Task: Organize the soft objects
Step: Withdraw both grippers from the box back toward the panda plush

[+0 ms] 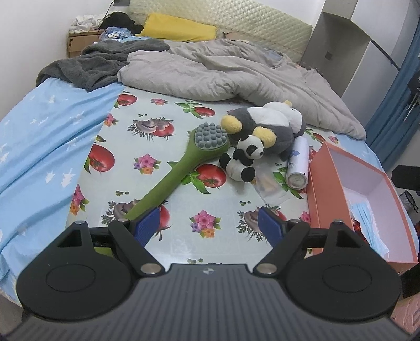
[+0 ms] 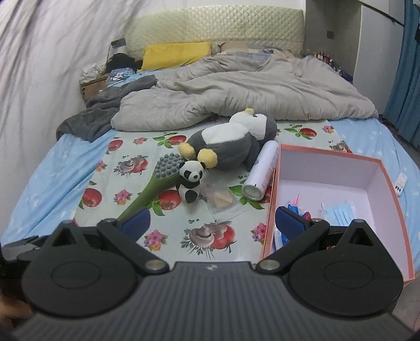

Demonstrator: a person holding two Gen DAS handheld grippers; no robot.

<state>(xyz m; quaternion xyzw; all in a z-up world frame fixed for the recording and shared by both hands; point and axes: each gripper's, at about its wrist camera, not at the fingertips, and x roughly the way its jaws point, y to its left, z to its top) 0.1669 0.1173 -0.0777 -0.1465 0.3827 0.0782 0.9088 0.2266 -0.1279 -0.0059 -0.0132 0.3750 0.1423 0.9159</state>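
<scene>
Hovering low over the near end of the bed (image 1: 39,147), both pairs of tongs stand spread wide with nothing between their blue pads. The left tongs (image 1: 210,224) hang above a fruit-and-flower printed sheet (image 1: 183,204), their left pad just beside the handle end of a green massage brush (image 1: 173,175). The right tongs (image 2: 212,223) straddle the near wall of a pink box (image 2: 393,209), the right pad over its inside, where blue face masks (image 2: 341,212) lie.

Just beyond the tongs, a clear packet (image 2: 223,199) lies flat on the sheet, with a white spray can (image 2: 260,173) on its side just beside the box's left wall. The small panda plush (image 2: 190,179) sits upright next to the packet, touching the brush's grey nubbed head. Behind the panda lies the bigger grey-and-white plush with yellow feet (image 2: 231,147), one foot touching the panda's head and its body against the can's far end.

Farther back, a rumpled grey duvet (image 2: 249,91) covers the bed, a dark grey blanket (image 2: 105,110) lies to its left, and a yellow pillow (image 2: 176,55) rests against the quilted headboard (image 2: 215,23).
</scene>
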